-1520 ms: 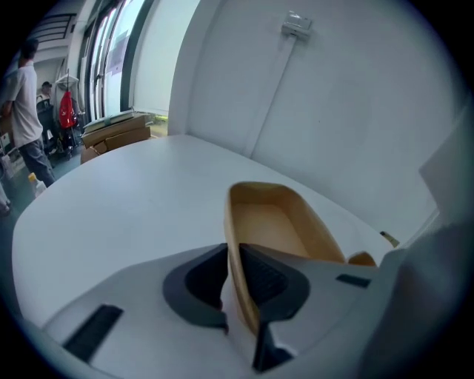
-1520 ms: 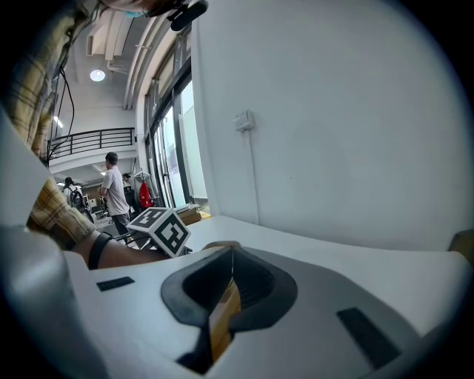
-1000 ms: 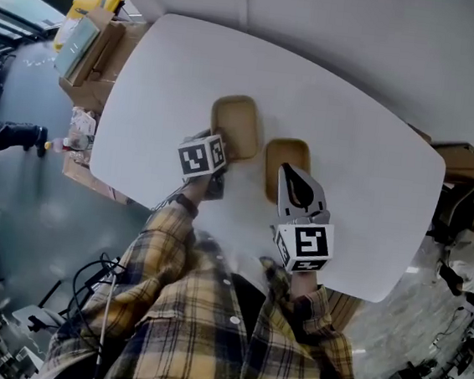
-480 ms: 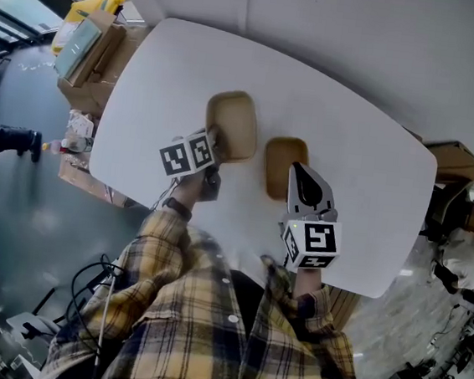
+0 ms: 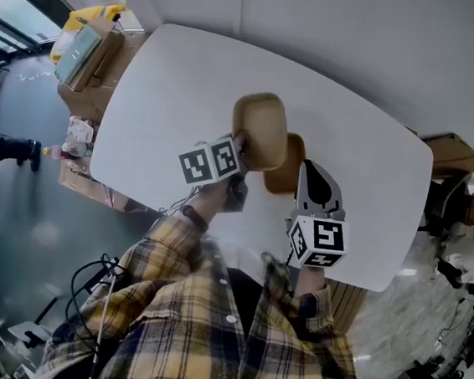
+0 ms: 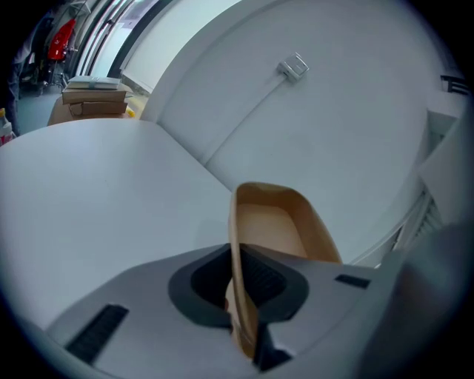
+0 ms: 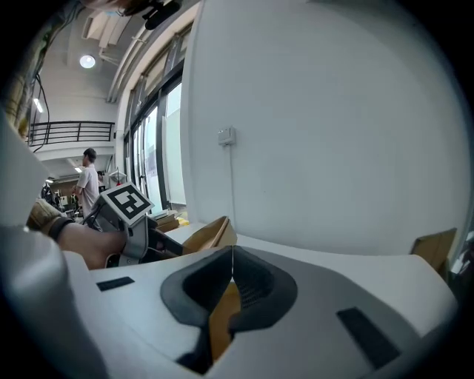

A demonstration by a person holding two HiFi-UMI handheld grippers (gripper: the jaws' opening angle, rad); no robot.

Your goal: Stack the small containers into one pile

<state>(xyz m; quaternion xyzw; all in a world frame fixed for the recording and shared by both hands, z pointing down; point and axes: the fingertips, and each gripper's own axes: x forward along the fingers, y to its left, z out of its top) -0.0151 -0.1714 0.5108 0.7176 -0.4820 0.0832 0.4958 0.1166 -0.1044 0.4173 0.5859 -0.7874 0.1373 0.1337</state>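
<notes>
Your left tongs [image 5: 242, 145] pinch the light, thin-walled tan container [image 5: 263, 130] by its rim, while your right tongs [image 5: 306, 163] clamp the second container [image 5: 286, 179], so squeeze gently.

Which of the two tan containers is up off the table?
The upper container, gripped by its rim in the left claw; the lower container sits on the table, partly beneath it.
</notes>
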